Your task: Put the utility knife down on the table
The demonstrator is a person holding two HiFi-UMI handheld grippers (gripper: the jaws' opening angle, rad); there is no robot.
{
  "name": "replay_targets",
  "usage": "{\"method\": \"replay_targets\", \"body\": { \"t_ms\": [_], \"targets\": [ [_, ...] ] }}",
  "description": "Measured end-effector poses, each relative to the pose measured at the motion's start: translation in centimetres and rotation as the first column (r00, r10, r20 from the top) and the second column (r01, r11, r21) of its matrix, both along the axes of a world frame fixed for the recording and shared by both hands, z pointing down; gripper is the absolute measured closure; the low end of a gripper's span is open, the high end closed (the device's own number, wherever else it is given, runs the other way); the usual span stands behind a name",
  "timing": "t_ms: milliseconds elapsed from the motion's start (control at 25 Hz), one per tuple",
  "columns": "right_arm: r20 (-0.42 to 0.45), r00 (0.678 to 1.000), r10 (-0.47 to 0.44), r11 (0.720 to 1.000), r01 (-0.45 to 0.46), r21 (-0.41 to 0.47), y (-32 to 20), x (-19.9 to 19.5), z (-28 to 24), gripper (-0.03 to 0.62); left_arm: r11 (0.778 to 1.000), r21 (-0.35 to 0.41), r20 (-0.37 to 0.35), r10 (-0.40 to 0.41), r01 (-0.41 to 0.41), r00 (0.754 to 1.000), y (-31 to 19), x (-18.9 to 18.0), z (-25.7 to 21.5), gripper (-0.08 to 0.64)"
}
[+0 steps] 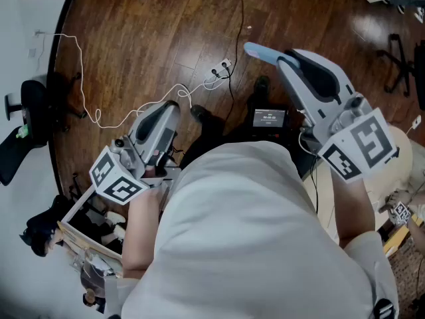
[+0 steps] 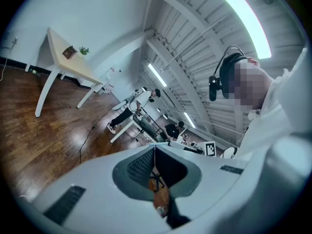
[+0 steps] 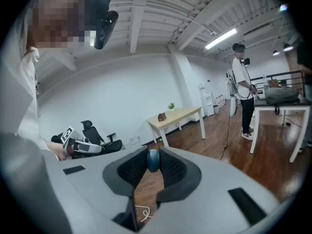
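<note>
White shirt [image 1: 252,231] on the person fills the low part of the head view, closest of all. Both arms reach out past it.

The right gripper [image 1: 287,60] is up on the right side. Its jaws are squeezed tight on the utility knife [image 1: 260,50]. The knife is light blue and sticks out past the jaw tips. It is up in the air over the brown wood floor [image 1: 153,38], not on a table. In the right gripper view, the blue end sits pinched between the two dark pads.

The left gripper [image 1: 171,106] is on the left side, lower in the view. Its jaws are pressed together with nothing between them. Each gripper has a cube with black and white squares by the hand.

A thin white cable [image 1: 99,115] curls over the floor from the left edge to a white plug [image 1: 222,67] near the middle. A black cable [image 1: 238,18] runs from there to the top edge. A small black box with a lit screen [image 1: 269,118] sits just past the shirt. A black chair [image 1: 30,111] stands at the left edge.

Far off in the right gripper view, a pale table [image 3: 178,115] with a small plant stands by the white wall. Another person [image 3: 243,82] stands to the right.
</note>
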State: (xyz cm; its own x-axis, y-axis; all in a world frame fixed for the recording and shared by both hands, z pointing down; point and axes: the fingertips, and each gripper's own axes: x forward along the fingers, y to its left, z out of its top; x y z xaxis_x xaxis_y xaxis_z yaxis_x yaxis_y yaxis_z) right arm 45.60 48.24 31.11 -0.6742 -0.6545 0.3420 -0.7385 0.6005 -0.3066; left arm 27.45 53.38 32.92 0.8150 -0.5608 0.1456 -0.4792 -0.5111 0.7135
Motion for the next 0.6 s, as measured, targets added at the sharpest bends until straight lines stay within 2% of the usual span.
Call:
{"method": "replay_targets", "body": {
  "t_ms": [120,200,360,600],
  "targets": [
    [0.054,0.998,0.025,1.0,-0.024,-0.007,1.2,-1.6,3.1,0.523,1.0,-0.004,-0.017,0.019,-0.019,1.0,2.1,-1.0,3.4,0.558],
    [0.061,0.998,0.028,1.0,-0.028,-0.001,1.9,-3.3,3.3,0.523,1.0,-0.006,-0.016,0.03,-0.03,0.999,3.2,-2.5,4.1,0.558],
    [0.05,0.999,-0.019,1.0,0.02,-0.005,3.1,-8.4,-1.2,0.523,1.0,-0.013,-0.04,0.003,-0.004,0.999,4.7,-7.1,0.1,0.558],
    [0.076,0.989,-0.124,0.992,0.125,-0.007,2.0,-9.1,-1.8,0.523,0.995,0.043,-0.07,-0.083,0.086,0.994,4.3,-5.8,-1.4,0.558]
  ]
}}
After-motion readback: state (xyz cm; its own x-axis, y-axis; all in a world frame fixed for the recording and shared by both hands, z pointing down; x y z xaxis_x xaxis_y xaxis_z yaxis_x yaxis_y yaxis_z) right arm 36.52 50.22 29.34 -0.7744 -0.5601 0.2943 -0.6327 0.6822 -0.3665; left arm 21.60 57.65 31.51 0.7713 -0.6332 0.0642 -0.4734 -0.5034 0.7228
